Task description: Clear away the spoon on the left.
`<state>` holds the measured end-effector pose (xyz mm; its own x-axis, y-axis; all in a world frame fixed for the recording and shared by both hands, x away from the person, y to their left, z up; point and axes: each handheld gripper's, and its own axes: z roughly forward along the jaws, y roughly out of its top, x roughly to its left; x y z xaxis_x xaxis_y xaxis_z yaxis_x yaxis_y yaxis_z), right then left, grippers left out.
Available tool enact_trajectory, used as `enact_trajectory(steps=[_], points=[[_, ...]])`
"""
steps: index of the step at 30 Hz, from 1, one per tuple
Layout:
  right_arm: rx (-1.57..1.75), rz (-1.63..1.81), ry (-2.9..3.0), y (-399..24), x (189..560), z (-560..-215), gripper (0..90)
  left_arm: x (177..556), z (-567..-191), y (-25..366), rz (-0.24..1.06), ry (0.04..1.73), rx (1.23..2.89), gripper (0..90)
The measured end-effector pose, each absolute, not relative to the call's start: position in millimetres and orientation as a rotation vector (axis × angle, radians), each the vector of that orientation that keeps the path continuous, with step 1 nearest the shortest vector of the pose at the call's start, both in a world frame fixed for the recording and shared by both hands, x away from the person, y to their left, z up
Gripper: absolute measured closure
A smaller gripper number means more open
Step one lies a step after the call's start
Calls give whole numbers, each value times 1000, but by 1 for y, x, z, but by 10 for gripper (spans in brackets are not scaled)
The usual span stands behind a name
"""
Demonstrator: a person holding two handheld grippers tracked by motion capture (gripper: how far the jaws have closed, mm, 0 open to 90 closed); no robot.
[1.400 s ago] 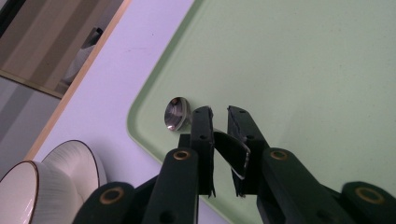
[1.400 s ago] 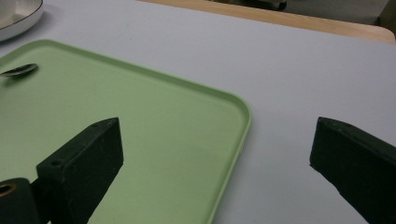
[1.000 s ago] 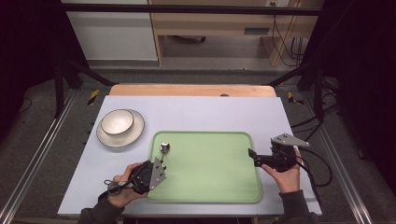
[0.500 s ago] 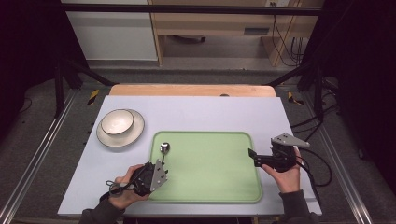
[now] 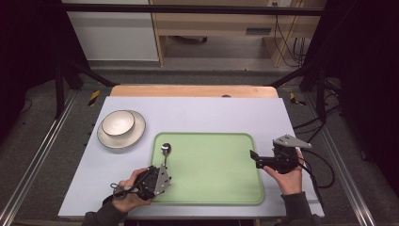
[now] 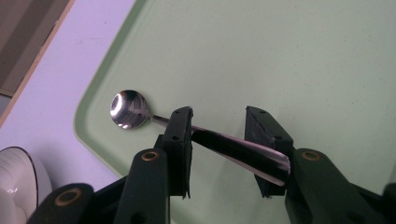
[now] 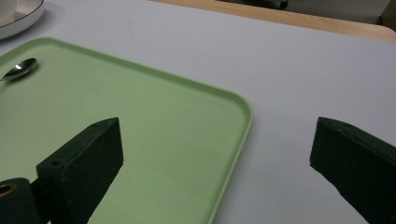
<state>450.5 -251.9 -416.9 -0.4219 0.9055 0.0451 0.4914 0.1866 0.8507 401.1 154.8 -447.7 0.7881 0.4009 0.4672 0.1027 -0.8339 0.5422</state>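
A metal spoon (image 5: 165,149) lies on the green tray (image 5: 211,165) near its far left corner, bowl pointing away from me. My left gripper (image 5: 164,168) reaches onto the tray's left edge. In the left gripper view its jaws (image 6: 219,123) straddle the spoon handle (image 6: 233,149). They have just been opening, and the pads stand wider than the handle, which runs slantwise between them. The spoon bowl (image 6: 128,108) rests on the tray (image 6: 280,56). My right gripper (image 5: 255,159) hovers at the tray's right edge, open and empty (image 7: 217,135).
A white bowl (image 5: 117,123) sits on a plate (image 5: 136,136) left of the tray, on the pale table (image 5: 197,115). The right gripper view shows the tray's corner (image 7: 233,116), the far spoon (image 7: 21,67) and the plate's rim (image 7: 14,18).
The spoon's bowl stays where it was on the tray. Both hands have kept nearly the same place.
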Motion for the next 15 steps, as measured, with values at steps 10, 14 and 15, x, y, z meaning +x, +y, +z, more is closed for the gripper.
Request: enact_trajectory(steps=[10,14,15], points=[[1307,1146,1994,-252,451,-417,30,404,-450,155,744,390,2488,542],[1308,1148,1994,-252,451,-417,30,405,-451,155,732,408,2491,492],[1307,1147,1994,-252,451,-417,30,406,-451,155,729,410,2491,481]])
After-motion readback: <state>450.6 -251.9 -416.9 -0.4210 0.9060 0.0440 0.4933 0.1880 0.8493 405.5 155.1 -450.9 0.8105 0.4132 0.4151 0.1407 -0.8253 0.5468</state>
